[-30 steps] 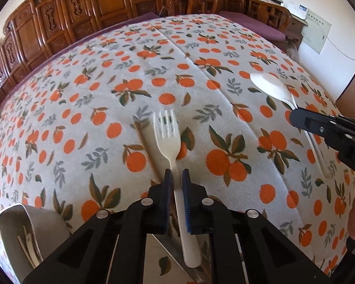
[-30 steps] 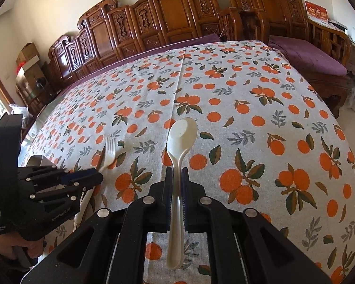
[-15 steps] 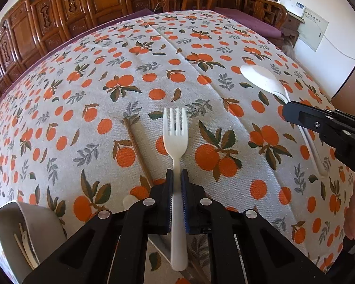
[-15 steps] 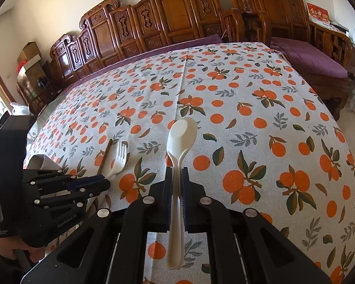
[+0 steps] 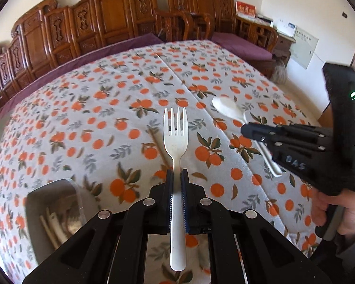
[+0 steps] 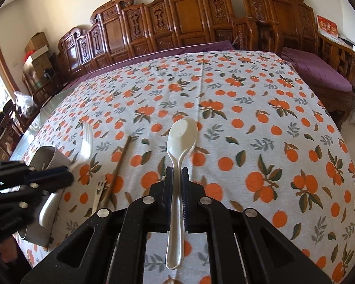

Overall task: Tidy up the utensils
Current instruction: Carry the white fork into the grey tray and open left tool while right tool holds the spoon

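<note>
My left gripper [image 5: 176, 177] is shut on the handle of a white plastic fork [image 5: 175, 139], which it holds above the orange-print tablecloth [image 5: 106, 108] with the tines pointing away. My right gripper [image 6: 176, 172] is shut on the handle of a cream spoon [image 6: 181, 135], also clear of the cloth. In the left wrist view the right gripper [image 5: 245, 130] and its spoon [image 5: 227, 107] hang to the right. The right wrist view shows the left gripper [image 6: 68, 177] and fork [image 6: 86, 142] at the left, over a grey holder [image 6: 47, 156].
The grey holder [image 5: 52, 210] at the near left has several pale utensils in it. A brown chopstick [image 6: 120, 165] and a small beige utensil [image 6: 99, 194] lie on the cloth between the grippers. Carved wooden chairs [image 6: 177, 23] line the far side. A hand [image 5: 331, 213] grips the right tool.
The left gripper has lifted the fork off the cloth and risen, and the fork now points straight ahead. The right gripper has shifted slightly with the spoon in it.
</note>
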`<state>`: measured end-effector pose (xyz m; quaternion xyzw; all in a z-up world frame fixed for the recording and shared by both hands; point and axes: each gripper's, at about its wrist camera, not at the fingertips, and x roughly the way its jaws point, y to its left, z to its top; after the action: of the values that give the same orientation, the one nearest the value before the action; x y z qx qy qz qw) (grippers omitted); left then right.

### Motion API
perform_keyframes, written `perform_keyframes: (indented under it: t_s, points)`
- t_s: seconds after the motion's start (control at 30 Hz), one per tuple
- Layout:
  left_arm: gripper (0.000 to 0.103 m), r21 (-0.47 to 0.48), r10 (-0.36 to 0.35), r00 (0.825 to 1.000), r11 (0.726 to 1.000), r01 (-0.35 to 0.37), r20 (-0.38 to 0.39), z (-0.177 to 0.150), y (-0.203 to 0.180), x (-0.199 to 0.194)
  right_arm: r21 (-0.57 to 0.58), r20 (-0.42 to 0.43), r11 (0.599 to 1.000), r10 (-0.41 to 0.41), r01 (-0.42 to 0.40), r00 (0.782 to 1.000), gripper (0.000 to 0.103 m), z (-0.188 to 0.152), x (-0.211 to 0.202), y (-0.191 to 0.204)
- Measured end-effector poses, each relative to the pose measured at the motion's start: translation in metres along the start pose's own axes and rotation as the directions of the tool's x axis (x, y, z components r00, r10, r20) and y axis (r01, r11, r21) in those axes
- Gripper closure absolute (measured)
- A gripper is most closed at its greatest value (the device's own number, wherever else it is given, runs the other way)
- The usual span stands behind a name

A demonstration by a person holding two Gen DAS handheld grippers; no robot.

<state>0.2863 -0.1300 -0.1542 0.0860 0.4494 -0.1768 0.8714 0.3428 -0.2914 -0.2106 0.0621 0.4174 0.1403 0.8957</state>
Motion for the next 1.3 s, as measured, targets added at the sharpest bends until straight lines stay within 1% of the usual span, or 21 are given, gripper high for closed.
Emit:
perform_keyframes:
  t_s: [0.17,0.3,0.57,0.77,0.83,0.93,1.07,1.3]
  points:
    - [0.097,-0.009,0.013,0.999,1.0,-0.013,0.039,-0.012,0.016,-0.028,-0.036,-0.003,0.999,0.017,-0.017,1.0,0.094,-0.004,-0.001,0.02]
    - [0.097,-0.025,0.023,0.998,0.999,-0.022,0.055,-0.024,0.029,-0.042,-0.071,-0.01,0.997,0.029,-0.029,1.0,0.094,-0.007,-0.001,0.036]
    - [0.097,-0.062,0.036,0.996,0.998,-0.03,0.086,-0.045,0.056,-0.059,-0.121,-0.029,0.991,0.046,-0.049,0.999,0.094,-0.012,0.004,0.059]
    - [0.097,-0.118,0.068,0.991,0.992,-0.054,0.118,-0.062,0.082,-0.071,-0.15,-0.041,0.987,0.052,-0.057,0.998,0.094,-0.015,0.007,0.071]
    - [0.097,-0.136,0.066,0.99,0.99,-0.049,0.122,-0.065,0.089,-0.072,-0.154,-0.046,0.986,0.052,-0.059,0.998,0.094,-0.016,0.009,0.074]
    - [0.097,-0.144,0.074,0.99,0.988,-0.056,0.12,-0.071,0.097,-0.073,-0.161,-0.054,0.985,0.052,-0.06,0.997,0.094,-0.016,0.012,0.077]
    - [0.097,-0.162,0.072,0.993,0.985,-0.056,0.095,-0.081,0.106,-0.068,-0.169,-0.058,0.983,0.061,-0.07,0.996,0.094,-0.018,0.013,0.083]
    - [0.097,-0.161,0.102,0.995,0.982,-0.099,0.007,-0.101,0.118,-0.048,-0.204,-0.049,0.972,0.106,-0.113,0.993,0.094,-0.02,0.005,0.105]
